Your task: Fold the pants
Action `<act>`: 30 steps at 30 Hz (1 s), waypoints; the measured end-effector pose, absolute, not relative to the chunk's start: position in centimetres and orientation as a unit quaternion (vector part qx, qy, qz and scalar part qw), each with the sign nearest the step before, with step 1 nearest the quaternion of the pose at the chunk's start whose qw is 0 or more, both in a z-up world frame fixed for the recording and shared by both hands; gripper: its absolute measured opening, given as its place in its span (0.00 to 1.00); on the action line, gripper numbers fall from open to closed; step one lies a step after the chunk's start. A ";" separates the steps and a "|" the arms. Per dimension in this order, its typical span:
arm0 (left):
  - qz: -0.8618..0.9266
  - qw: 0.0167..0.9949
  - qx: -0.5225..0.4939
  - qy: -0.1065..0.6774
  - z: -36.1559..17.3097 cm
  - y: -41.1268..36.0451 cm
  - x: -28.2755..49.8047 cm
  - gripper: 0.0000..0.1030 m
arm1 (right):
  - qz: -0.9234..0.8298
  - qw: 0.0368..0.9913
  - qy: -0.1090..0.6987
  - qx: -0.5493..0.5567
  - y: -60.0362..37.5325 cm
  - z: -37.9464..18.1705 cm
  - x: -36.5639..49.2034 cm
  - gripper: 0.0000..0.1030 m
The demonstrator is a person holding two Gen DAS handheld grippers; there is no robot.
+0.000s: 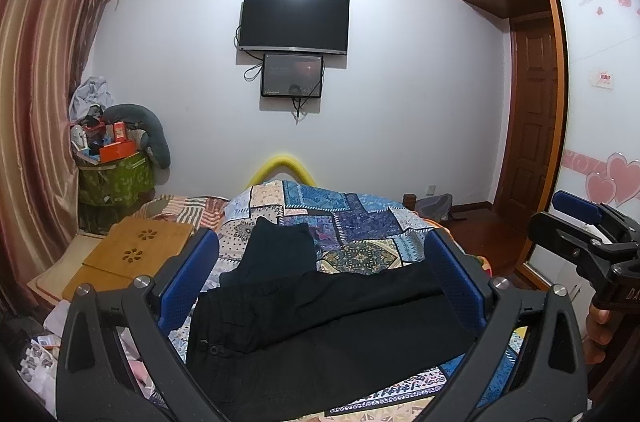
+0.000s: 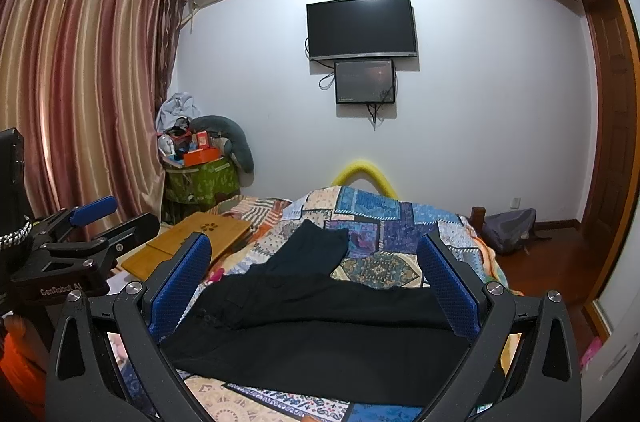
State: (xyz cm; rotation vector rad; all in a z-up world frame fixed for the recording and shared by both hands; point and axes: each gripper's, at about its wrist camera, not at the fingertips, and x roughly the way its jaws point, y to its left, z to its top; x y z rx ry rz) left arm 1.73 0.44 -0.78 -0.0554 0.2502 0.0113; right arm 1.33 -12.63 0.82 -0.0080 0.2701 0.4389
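Black pants [image 1: 320,318] fill the nearest ground of the left wrist view, spread flat on the patchwork quilt [image 1: 360,222] with one leg running toward 3 o'clock and the other bent up toward 12. Framing them, the left gripper [image 1: 320,278] hangs above the cloth with its blue pads spread wide and nothing between them. At 3 o'clock the right gripper [image 1: 580,218] shows from the side, held in a hand [image 1: 600,334]. A bamboo tray [image 1: 136,250] lies at 9 o'clock; a television [image 1: 294,22] hangs on the wall at 12.

Pants [image 2: 320,334] again lie closest in the right wrist view, flat across the quilt [image 2: 380,218]. The right gripper [image 2: 316,282] is parted wide over them, gripping nothing. At 9 o'clock the left gripper [image 2: 92,218] appears side-on. The bamboo tray [image 2: 200,238] sits toward 10 o'clock, the television [image 2: 362,28] at 12.
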 end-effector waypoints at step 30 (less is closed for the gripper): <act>0.101 0.910 -0.033 0.401 -18.0 18.8 30.9 1.00 | 0.237 0.907 0.331 -0.107 -10.9 -13.0 25.6 0.98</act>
